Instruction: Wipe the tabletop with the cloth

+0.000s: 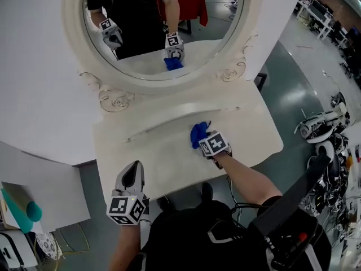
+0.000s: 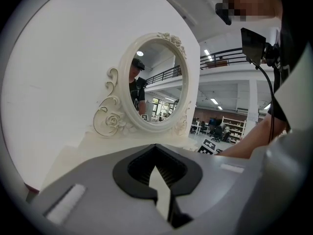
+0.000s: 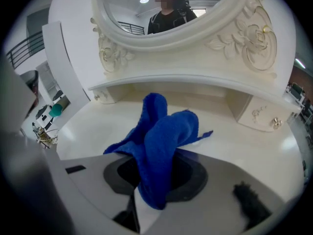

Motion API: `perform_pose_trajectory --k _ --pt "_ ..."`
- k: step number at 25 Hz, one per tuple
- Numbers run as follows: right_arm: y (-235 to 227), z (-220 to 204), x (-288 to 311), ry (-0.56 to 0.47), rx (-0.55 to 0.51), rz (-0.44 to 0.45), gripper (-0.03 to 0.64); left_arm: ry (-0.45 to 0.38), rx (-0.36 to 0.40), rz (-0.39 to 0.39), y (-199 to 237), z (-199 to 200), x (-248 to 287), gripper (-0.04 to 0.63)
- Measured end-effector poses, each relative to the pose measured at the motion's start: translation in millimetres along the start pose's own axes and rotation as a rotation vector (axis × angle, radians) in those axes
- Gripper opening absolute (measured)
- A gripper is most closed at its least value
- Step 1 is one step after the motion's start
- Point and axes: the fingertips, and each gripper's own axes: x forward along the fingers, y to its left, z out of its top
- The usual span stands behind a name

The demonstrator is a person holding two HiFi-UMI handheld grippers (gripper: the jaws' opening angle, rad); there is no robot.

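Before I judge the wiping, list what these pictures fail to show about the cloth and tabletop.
Whether cloth meets tabletop: right gripper view, the right gripper body hides the cloth's underside.
Dirt or streaks on tabletop: head view, too small.
Most of tabletop in left gripper view: left gripper body blocks it.

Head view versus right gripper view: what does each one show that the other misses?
Only the head view shows the left gripper near the tabletop's front edge, and the person's arms. Only the right gripper view shows the knobbed drawer below the mirror, and its own jaws up close, closed on the cloth. Both show the blue cloth, the white tabletop and the oval mirror.
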Motion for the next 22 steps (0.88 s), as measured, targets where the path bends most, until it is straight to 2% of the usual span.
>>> perform_pose_trajectory --k 10,15,19,22 --pt "51.8 -67.9 -39.0 0.034 -0.022 0.062 0.112 -0.006 0.020 -0.088 -14.1 6.4 20.3 0.008" --pt "67.3 -95.0 -55.6 0.052 0.008 0.074 0.112 -0.003 0.022 -0.115 -14.7 8.4 26.1 0.008" --pt "77.0 -110.4 -63.8 0.051 0.046 0.088 0.112 0.022 0.022 -0.118 -13.1 3.6 32.0 0.008" --pt "70.0 -105.4 -67.7 0.031 0.071 0.093 0.112 0.028 0.022 -0.120 -13.7 3.1 39.0 0.008"
